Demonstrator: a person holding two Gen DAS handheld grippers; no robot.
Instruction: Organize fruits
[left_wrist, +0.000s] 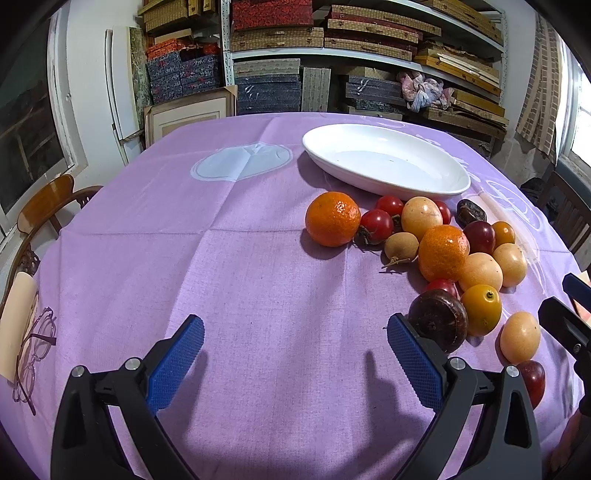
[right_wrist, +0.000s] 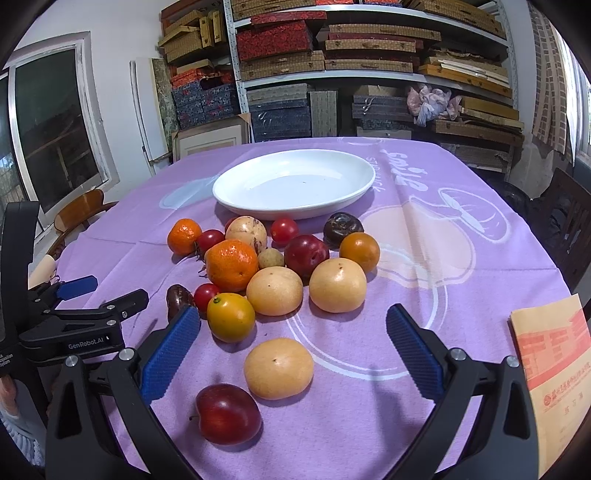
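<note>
Left wrist view: left gripper (left_wrist: 295, 363) hovering over the purple tablecloth (left_wrist: 221, 266), jaws spread wide, gripping nothing. Sitting at the far side of the cloth: white oval plate (left_wrist: 386, 158), nothing in it. Fruit pile lying just on the near side of the plate: tangerine (left_wrist: 332, 218) nearest the plate's left end, cherry tomato (left_wrist: 376, 226) touching it, second tangerine (left_wrist: 443, 253) deeper in the pile, pale yellow round fruits beside that. Dark brown fruit (left_wrist: 439, 325) sitting at the near end of the pile, farthest from the plate, just beside the gripper's right fingertip. Eyeglasses (left_wrist: 33, 354) lying well left of the plate, at the cloth's edge.

Right wrist view: right gripper (right_wrist: 293, 363) also gaping wide, holding nothing. Pale yellow fruit (right_wrist: 279, 367) lying between its fingers, well on the near side of the plate (right_wrist: 295, 184); contact with the pads not showing. Red plum (right_wrist: 227, 413) sitting nearer still, touching that yellow fruit. Rest of the pile spreading from there up to the plate's near rim. Printed paper envelope (right_wrist: 554, 365) lying well right of the plate. Left gripper (right_wrist: 77, 291) showing at the left, off the pile's left side.
</note>
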